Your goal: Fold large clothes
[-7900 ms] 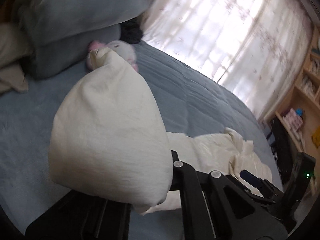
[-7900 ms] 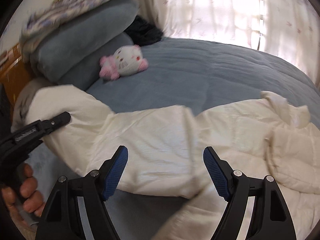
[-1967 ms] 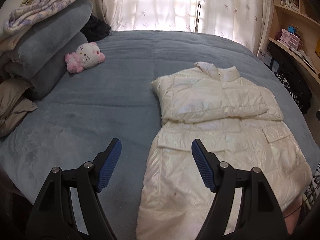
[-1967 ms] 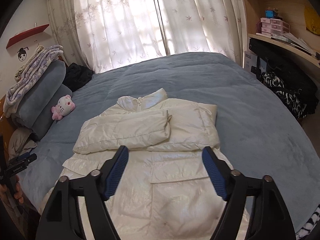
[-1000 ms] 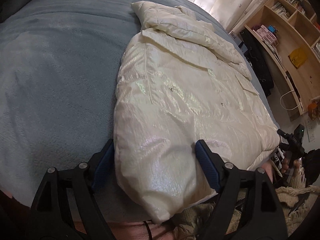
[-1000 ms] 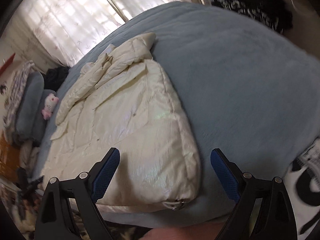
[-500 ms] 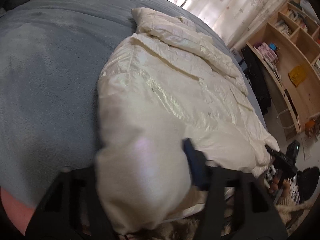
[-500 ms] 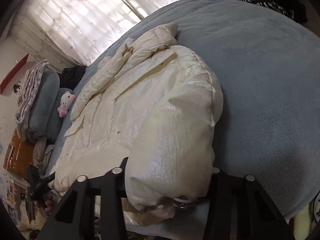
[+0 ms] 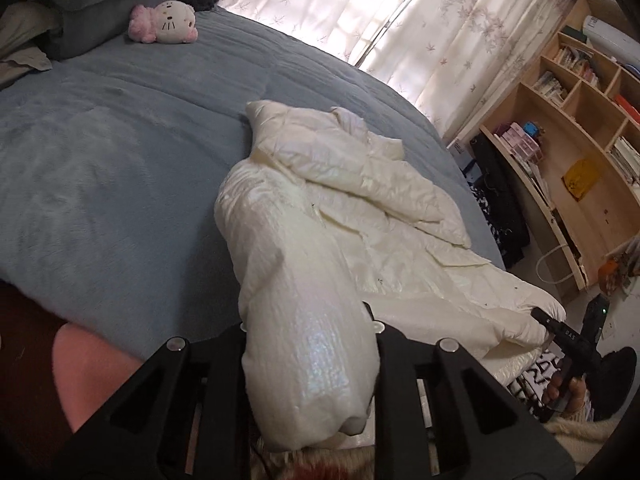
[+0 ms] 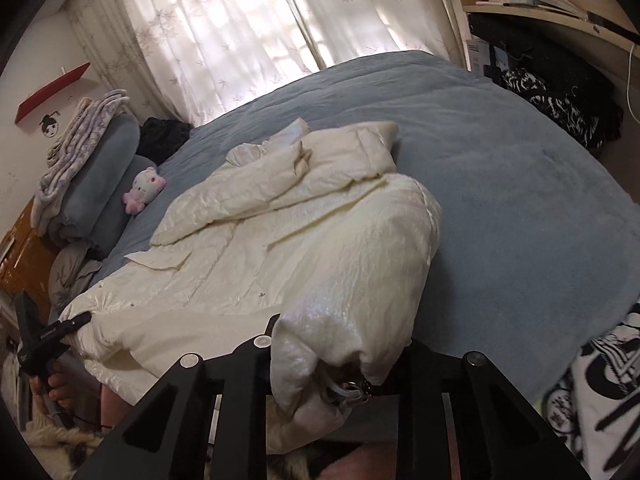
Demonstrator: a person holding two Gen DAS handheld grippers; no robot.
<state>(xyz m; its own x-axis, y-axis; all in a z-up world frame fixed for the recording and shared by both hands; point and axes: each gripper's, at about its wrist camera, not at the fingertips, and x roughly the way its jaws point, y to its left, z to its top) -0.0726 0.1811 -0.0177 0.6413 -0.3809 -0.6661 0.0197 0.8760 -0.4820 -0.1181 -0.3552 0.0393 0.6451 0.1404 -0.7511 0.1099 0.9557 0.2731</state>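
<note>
Left wrist view shows the wooden bookshelf point(image 9: 580, 128) at the right edge of the frame, and low at the right the right gripper point(image 9: 538, 314) held in a hand point(image 9: 566, 390), biting the far hem corner of the cream puffer jacket point(image 9: 360, 208). The right wrist view shows instead the stacked grey pillows point(image 10: 100, 184) and folded blanket at the left, a red wall shelf point(image 10: 52, 90) in the upper left, and the left gripper point(image 10: 82, 319) at the lower left on the other hem corner. The pink plush toy point(image 9: 164, 24) and the flowered curtains point(image 10: 224, 28) appear in both. The jacket lies across the blue bed point(image 9: 100, 152), collar toward the curtains, sleeves folded over its chest, hem toward the bottom of each frame. In each own view a bunched hem corner fills the gap between the black arms at bottom centre, lifted off the bed; both pairs of jaws are closing, clamped on that padded fabric, and the pads are hidden by it.
</note>
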